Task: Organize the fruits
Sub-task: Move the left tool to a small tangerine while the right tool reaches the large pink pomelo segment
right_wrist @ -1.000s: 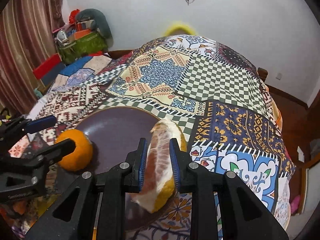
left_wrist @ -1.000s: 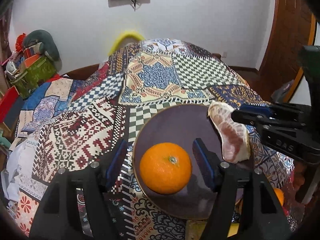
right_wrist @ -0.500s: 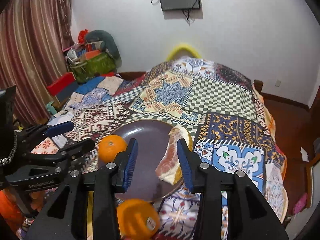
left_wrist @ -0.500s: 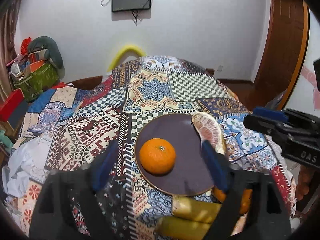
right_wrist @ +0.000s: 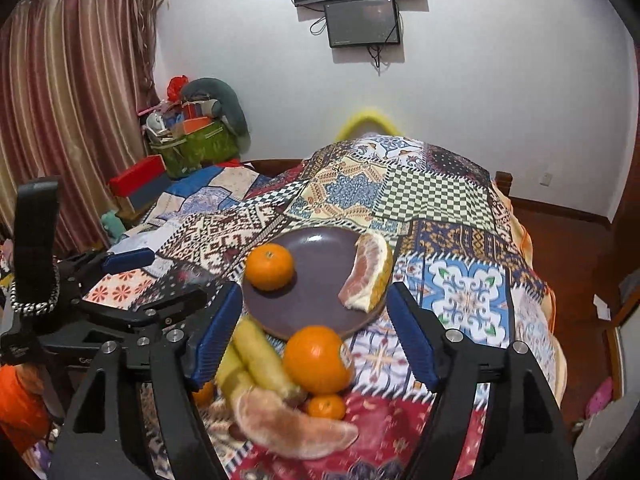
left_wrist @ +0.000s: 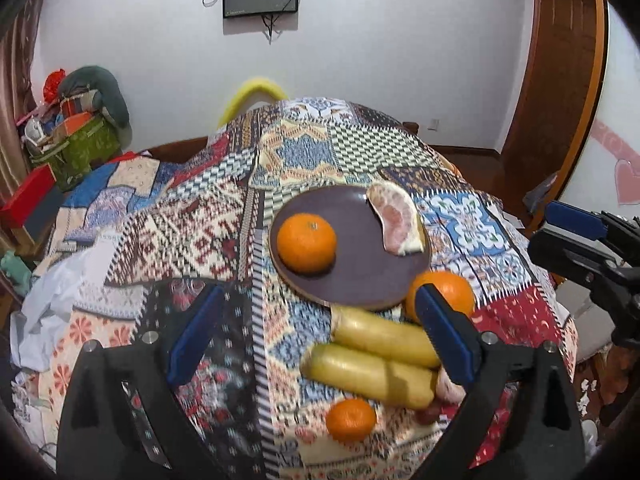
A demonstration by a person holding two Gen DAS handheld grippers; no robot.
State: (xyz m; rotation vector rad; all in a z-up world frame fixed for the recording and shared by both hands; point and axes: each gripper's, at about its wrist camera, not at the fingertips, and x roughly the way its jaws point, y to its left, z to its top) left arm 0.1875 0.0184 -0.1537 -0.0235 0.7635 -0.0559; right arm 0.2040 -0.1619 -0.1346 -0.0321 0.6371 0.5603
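A dark purple plate (left_wrist: 360,276) (right_wrist: 316,256) on the patchwork cloth holds an orange (left_wrist: 306,242) (right_wrist: 269,266) and a pomelo wedge (left_wrist: 395,217) (right_wrist: 368,272). Off the plate, nearer me, lie two bananas (left_wrist: 376,356) (right_wrist: 260,360), a large orange (left_wrist: 448,288) (right_wrist: 318,360), a small tangerine (left_wrist: 350,419) (right_wrist: 326,406) and another pomelo wedge (right_wrist: 292,428). My left gripper (left_wrist: 316,332) is open and empty, held back above the cloth. My right gripper (right_wrist: 312,336) is open and empty above the loose fruit.
The patchwork cloth (left_wrist: 168,216) covers the whole table and drops off at the edges. A white cloth (left_wrist: 52,300) is bunched at the left. A green bag (right_wrist: 192,148) and red box (right_wrist: 136,180) stand by the far wall. The floor (right_wrist: 572,248) lies to the right.
My right gripper opened and let the pomelo wedge go onto the plate. Both grippers pulled back and up from the plate, bringing the loose fruit into view.
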